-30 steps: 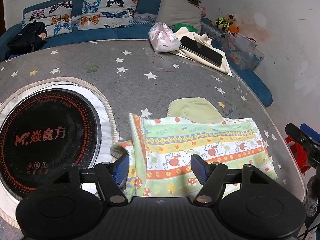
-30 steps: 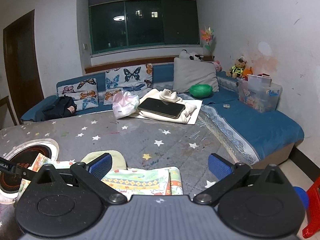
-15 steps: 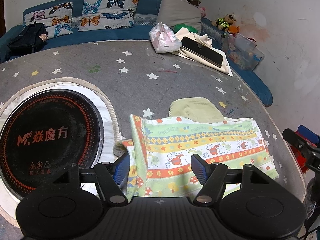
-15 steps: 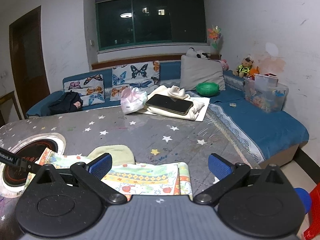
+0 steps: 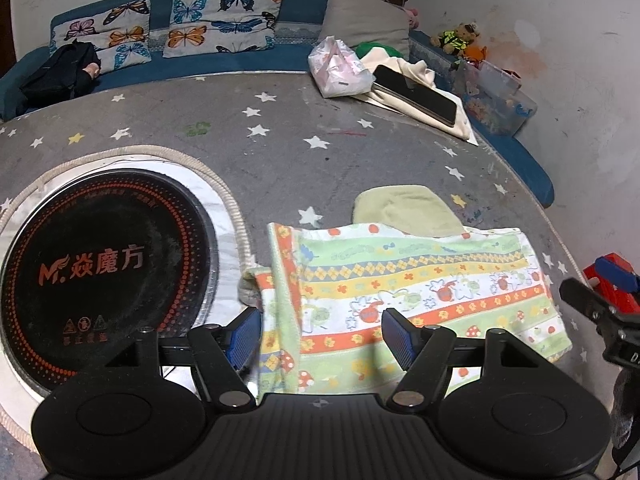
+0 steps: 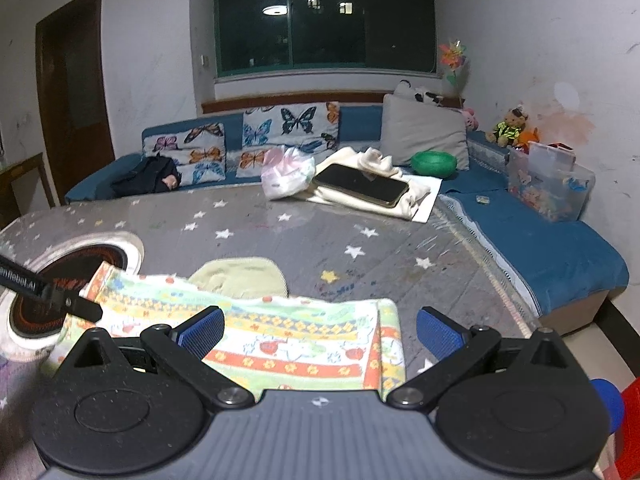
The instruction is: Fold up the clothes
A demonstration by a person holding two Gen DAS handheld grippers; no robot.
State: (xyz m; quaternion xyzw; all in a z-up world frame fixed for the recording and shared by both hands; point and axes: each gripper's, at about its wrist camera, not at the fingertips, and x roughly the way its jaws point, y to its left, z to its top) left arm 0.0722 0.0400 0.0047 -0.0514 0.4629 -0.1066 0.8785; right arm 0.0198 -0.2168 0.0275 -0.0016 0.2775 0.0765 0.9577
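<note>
Striped, cartoon-printed cotton garment (image 5: pixel 420 284) lies part-folded on the grey star-patterned table cover (image 5: pixel 280 140); left gripper (image 5: pixel 320 336) and right gripper (image 6: pixel 318 330) both gape empty, further folds apparently pending.

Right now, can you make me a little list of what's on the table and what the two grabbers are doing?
surface: grey star-print table cover
garment: patterned cloth, lying flat, left edge folded over
under it: pale green cloth peeking out at the far edge
beside it: round black cooktop on the left
far side: pink plastic bag and a dark phone on cream fabric
left gripper: open, over the cloth's left part, not pinching it
right gripper: open, over the cloth's right end
</note>
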